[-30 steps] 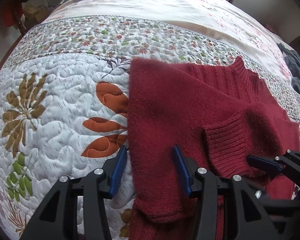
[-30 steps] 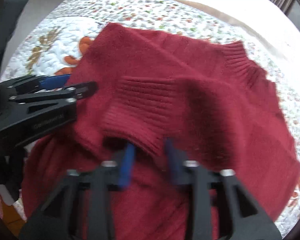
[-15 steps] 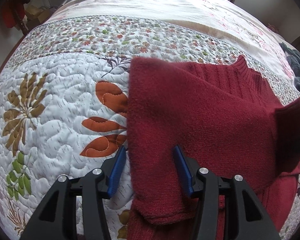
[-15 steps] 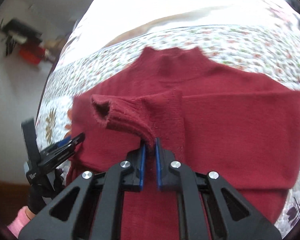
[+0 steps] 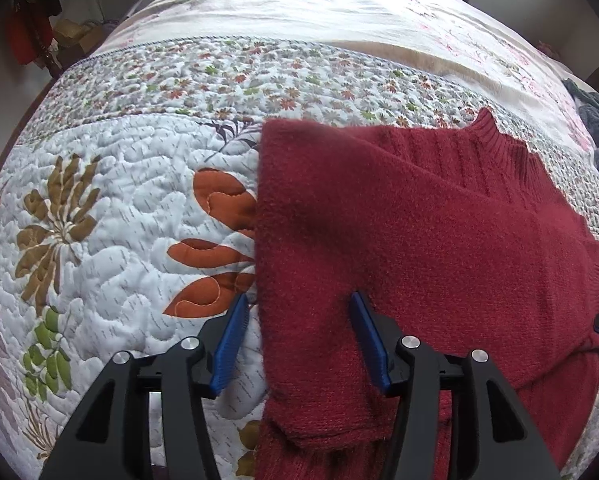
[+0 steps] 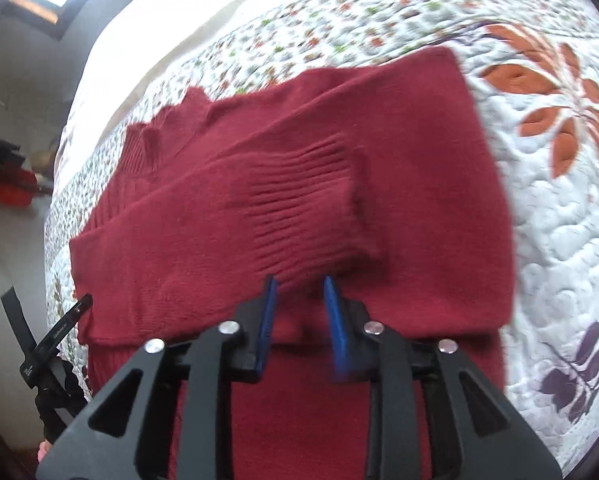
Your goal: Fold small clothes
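Red sweater (image 5: 419,248) flat on the quilt (image 5: 111,240), left gripper (image 5: 299,340) spread wide over the sweater's left edge, right gripper (image 6: 301,316) parted just behind its folded-in ribbed cuff (image 6: 303,216), gripping nothing.

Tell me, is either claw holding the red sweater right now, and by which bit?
Neither. Both claws are open. The right claw gapes just below the sleeve's ribbed cuff, and the left claw straddles the red sweater's folded edge.

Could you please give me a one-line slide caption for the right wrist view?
Open right gripper at the ribbed cuff of a red sweater on a floral quilt.
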The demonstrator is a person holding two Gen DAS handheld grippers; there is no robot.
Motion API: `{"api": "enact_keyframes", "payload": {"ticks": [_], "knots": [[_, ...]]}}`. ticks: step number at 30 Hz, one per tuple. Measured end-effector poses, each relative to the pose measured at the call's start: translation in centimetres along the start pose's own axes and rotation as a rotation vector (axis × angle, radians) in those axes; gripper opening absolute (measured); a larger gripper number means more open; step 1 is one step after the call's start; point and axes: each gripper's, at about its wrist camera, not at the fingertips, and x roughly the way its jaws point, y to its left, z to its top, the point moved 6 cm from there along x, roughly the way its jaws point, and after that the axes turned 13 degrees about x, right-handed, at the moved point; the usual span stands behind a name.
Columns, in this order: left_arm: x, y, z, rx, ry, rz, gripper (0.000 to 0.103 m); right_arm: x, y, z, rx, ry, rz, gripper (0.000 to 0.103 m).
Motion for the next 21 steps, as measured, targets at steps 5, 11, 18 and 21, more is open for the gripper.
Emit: {"api": "enact_keyframes", "payload": {"ticks": [5, 11, 18, 21], "knots": [[-2.5, -1.9, 1.3, 0.040, -0.082, -0.024, 0.054, -0.2, -0.9, 1.2, 0.073, 0.017, 0.094, 0.045], [-1.2, -5.7, 2.2, 0.112, -0.052, -0.076, 0.054, 1.7, -0.9, 2.9, 0.090, 0.053, 0.093, 0.025], [1.0, -6.2, 1.1, 0.151, -0.008, -0.058, 0.055, -0.3, -0.5, 2.3, 0.056, 0.029, 0.082, 0.010], [1.1, -6.4, 1.1, 0.167, -0.006, -0.049, 0.056, -1.1, -0.8, 2.1, 0.067, 0.022, 0.087, 0.018]]}}
